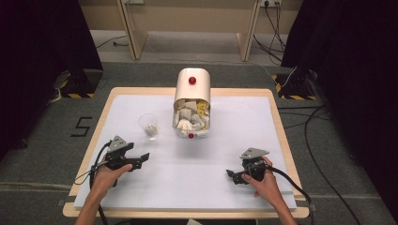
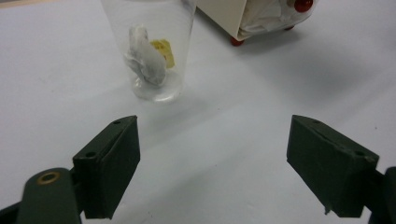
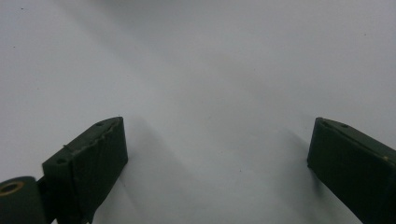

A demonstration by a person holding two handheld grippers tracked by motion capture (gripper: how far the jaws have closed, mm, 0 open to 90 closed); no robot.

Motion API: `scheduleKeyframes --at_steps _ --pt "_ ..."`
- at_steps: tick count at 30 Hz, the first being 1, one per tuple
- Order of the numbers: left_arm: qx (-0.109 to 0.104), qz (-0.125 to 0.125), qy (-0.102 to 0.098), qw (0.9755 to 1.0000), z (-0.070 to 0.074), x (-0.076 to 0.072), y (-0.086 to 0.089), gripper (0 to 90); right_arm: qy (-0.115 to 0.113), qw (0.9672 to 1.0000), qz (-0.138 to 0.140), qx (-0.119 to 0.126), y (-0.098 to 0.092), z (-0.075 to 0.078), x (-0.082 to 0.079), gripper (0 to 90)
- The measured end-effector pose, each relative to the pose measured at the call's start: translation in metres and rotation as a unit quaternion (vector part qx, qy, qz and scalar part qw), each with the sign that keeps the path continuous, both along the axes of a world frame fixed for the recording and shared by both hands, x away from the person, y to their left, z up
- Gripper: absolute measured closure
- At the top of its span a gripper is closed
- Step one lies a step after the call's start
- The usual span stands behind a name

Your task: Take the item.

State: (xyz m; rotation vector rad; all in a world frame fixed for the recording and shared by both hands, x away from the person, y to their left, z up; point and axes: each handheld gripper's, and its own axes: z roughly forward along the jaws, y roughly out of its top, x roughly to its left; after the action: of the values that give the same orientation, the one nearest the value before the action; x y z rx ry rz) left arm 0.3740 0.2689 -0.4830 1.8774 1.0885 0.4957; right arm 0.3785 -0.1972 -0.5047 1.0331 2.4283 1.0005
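Just ahead of your left hand-held gripper, jaws spread and empty, the clear cup stands upright in the upper left of the left gripper view, crumpled scrap inside. Your right hand-held gripper, also spread, rests farther off on the white surface.

High view looks down; left gripper view, low, shares its cup

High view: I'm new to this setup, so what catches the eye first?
A cream bin with a red knob lies tipped at the table's middle, crumpled paper filling its mouth. Left of it stands a clear cup holding a wad, with the open left hand-held gripper nearest it.
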Motion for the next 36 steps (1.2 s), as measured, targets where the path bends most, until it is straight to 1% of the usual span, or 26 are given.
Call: scheduleKeyframes --at_steps 4,5,6,7,14,15,16,19,21,23,26,27,30,31,36 --pt "0.003 -0.005 0.004 1.0000 -0.004 -0.004 0.001 16.8 0.000 1.0000 -0.001 0.000 0.000 0.000 0.000 5.4" --pt "0.007 -0.005 0.009 0.9999 -0.008 -0.005 0.000 16.7 0.001 1.0000 -0.001 0.000 0.000 0.000 0.000 5.4" --pt "0.007 -0.005 0.009 0.9999 -0.008 -0.005 0.000 16.8 0.001 1.0000 -0.001 0.000 0.000 0.000 0.000 5.4" --pt "0.012 -0.006 0.012 0.9998 -0.011 -0.007 0.000 16.8 0.001 1.0000 -0.002 0.000 0.000 0.000 0.000 5.4" --pt "0.017 -0.008 0.014 0.9997 -0.013 -0.014 0.002 16.8 0.001 1.0000 -0.002 0.000 0.000 0.000 0.000 5.4" --pt "0.023 -0.011 0.015 0.9996 -0.014 -0.016 0.002 16.8 0.001 1.0000 -0.001 0.000 0.000 0.000 0.000 5.4" --pt "0.023 -0.011 0.015 0.9996 -0.014 -0.016 0.002 16.7 0.001 1.0000 -0.001 0.000 0.000 0.000 0.000 5.4" --pt "0.032 -0.011 0.017 0.9993 -0.016 -0.018 0.002 16.7 0.001 1.0000 -0.002 0.000 0.000 0.000 0.000 5.4" --pt "0.041 -0.013 0.017 0.9989 -0.016 -0.021 0.002 16.7 0.001 1.0000 -0.001 0.000 0.000 0.000 0.000 5.4" --pt "0.043 -0.019 0.020 0.9987 -0.018 -0.024 0.002 16.7 0.000 1.0000 -0.001 0.000 0.000 0.000 0.000 5.4" --pt "0.048 -0.018 0.024 0.9984 -0.020 -0.027 0.002 16.7 0.000 1.0000 0.000 0.000 0.000 0.000 0.000 5.4" --pt "0.056 -0.018 0.025 0.9980 -0.021 -0.030 0.002 16.6 0.001 1.0000 -0.001 0.000 0.000 0.000 0.000 5.4" --pt "0.060 -0.018 0.026 0.9977 -0.022 -0.032 0.003 16.6 0.001 1.0000 -0.002 0.000 0.000 0.000 0.000 5.4" --pt "0.063 -0.017 0.025 0.9976 -0.023 -0.036 0.005 16.6 0.000 1.0000 -0.001 0.000 0.000 0.000 0.000 5.4" --pt "0.064 -0.012 0.032 0.9974 -0.026 -0.039 0.009 16.6 0.001 1.0000 -0.002 0.000 0.000 0.000 0.000 5.4"
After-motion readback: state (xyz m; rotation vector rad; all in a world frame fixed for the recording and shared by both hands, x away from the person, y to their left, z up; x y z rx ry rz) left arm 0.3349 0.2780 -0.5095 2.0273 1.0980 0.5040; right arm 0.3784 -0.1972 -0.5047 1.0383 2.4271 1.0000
